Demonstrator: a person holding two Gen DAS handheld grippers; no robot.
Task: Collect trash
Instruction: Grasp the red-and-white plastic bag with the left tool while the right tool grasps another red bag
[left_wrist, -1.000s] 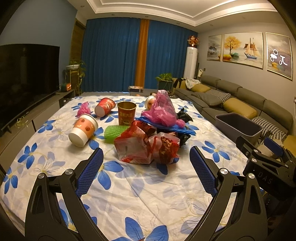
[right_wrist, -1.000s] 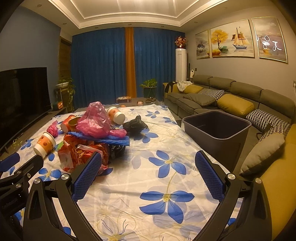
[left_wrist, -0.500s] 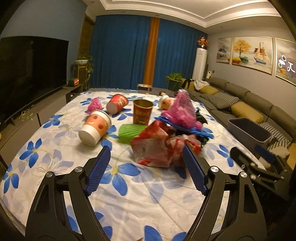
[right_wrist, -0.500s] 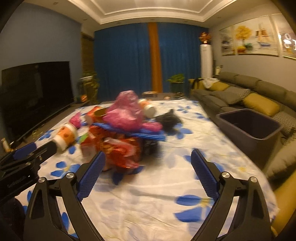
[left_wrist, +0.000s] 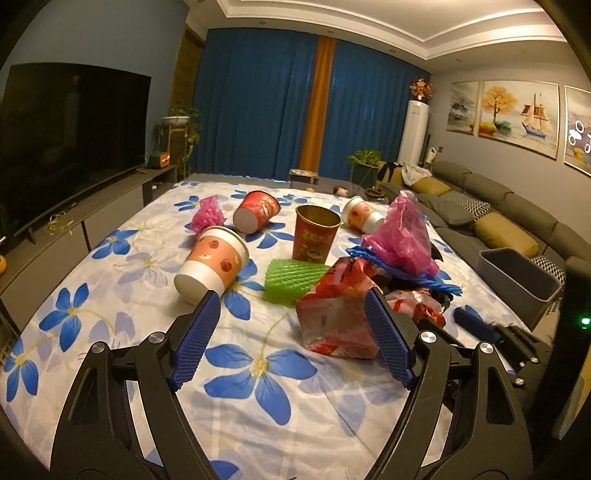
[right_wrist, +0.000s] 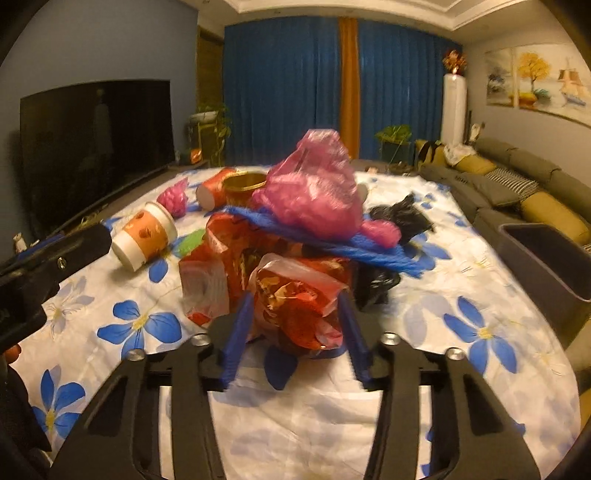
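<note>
Both grippers are closer to the trash pile than a second ago, and the right gripper (right_wrist: 295, 325) has narrowed its jaws around a crinkly red bag (right_wrist: 299, 299). Its blue pads sit on each side of the bag, very near it, but I cannot tell if they squeeze it yet.

The left gripper (left_wrist: 291, 332) is wide, with nothing between its pads. It hangs over the flowered cloth (left_wrist: 122, 295), just in front of a second red bag (left_wrist: 340, 310).

The pile sits in the middle of the cloth. A pink bag (right_wrist: 314, 188) lies on top of a blue net (right_wrist: 351, 247), and the red bags are under that. A black bag (right_wrist: 402, 218) lies to the right of the pile. A green net (left_wrist: 295, 280) lies beside an orange cup (left_wrist: 214, 262) that is tipped on its side. A gold cup (left_wrist: 316, 234) stands up behind them. A red cup (left_wrist: 256, 214) and another cup (left_wrist: 360, 216) lie tipped farther back. A small pink wad (left_wrist: 208, 214) is near the red cup.

The grey bin (left_wrist: 521, 280) stands off the right edge of the cloth, next to the sofa (left_wrist: 517, 206).
</note>
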